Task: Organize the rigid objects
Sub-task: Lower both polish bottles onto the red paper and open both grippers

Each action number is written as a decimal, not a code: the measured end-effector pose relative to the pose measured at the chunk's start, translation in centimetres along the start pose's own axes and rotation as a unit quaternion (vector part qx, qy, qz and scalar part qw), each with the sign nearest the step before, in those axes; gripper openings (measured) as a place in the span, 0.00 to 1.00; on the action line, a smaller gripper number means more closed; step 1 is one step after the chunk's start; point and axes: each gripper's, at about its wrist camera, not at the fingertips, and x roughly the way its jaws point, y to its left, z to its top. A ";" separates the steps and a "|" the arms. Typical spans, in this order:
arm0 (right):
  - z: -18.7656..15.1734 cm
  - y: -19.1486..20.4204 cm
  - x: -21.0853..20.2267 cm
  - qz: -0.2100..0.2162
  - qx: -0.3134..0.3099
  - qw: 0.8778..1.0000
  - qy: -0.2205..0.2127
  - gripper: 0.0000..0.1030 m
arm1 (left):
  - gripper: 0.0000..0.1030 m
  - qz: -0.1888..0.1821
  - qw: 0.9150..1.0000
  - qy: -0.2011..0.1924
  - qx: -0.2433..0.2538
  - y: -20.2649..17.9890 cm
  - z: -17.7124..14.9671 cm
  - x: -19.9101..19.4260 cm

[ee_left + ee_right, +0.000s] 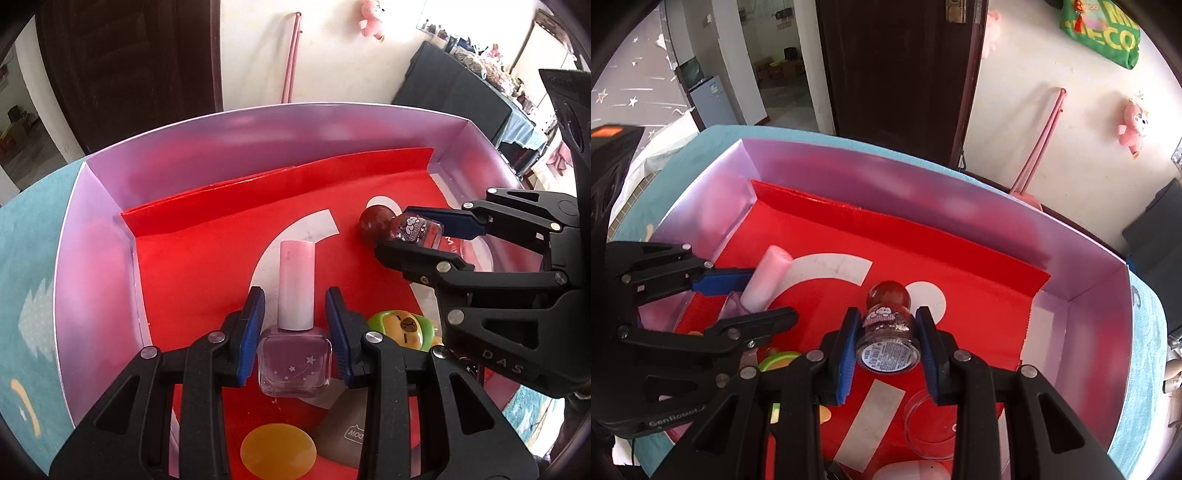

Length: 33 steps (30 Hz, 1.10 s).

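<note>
The purple nail polish bottle [294, 354] is sitting between the blue pads of the left gripper [294, 336], its long axis running straight away from the camera and its pale pink cap [296, 284] pointing toward the far wall of the box; the jaws are pinching its square glass body from both sides. In the right wrist view the same bottle [764, 284] is leaning with its cap tilted up and to the right. The glitter bottle [888, 339] is being pinched by the right gripper [888, 332], its labelled base facing the camera and its round dark red cap [889, 293] pointing away toward the far wall. From the left wrist view this bottle [415, 229] is lying nearly level, cap to the left. Both bottles are being held over the red lining [207, 266] inside a box [258, 129] with pale lilac walls, which is resting on a teal cloth [22, 258] covering the surface. Lower in the box are lying a green and yellow toy [404, 328], a grey piece [343, 432] and a clear round dish [929, 424], and a yellow disc [279, 450] is showing on the lining. Both grippers are angling steeply downward into the box, side by side, the right one [417, 230] reaching in from the right edge of the left wrist view.
</note>
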 end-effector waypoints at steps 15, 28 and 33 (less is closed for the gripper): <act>-0.5 0.2 0.7 0.006 -0.014 0.999 0.031 0.32 | 0.31 0.012 1.000 0.007 0.005 -0.7 0.7 0.6; -0.4 0.8 1.1 0.005 -0.033 0.998 0.049 0.33 | 0.32 0.014 1.000 0.006 0.013 -1.2 0.8 0.9; -0.4 0.6 0.9 0.009 -0.029 0.998 0.050 0.33 | 0.32 0.015 1.000 0.006 0.016 -1.1 0.8 1.1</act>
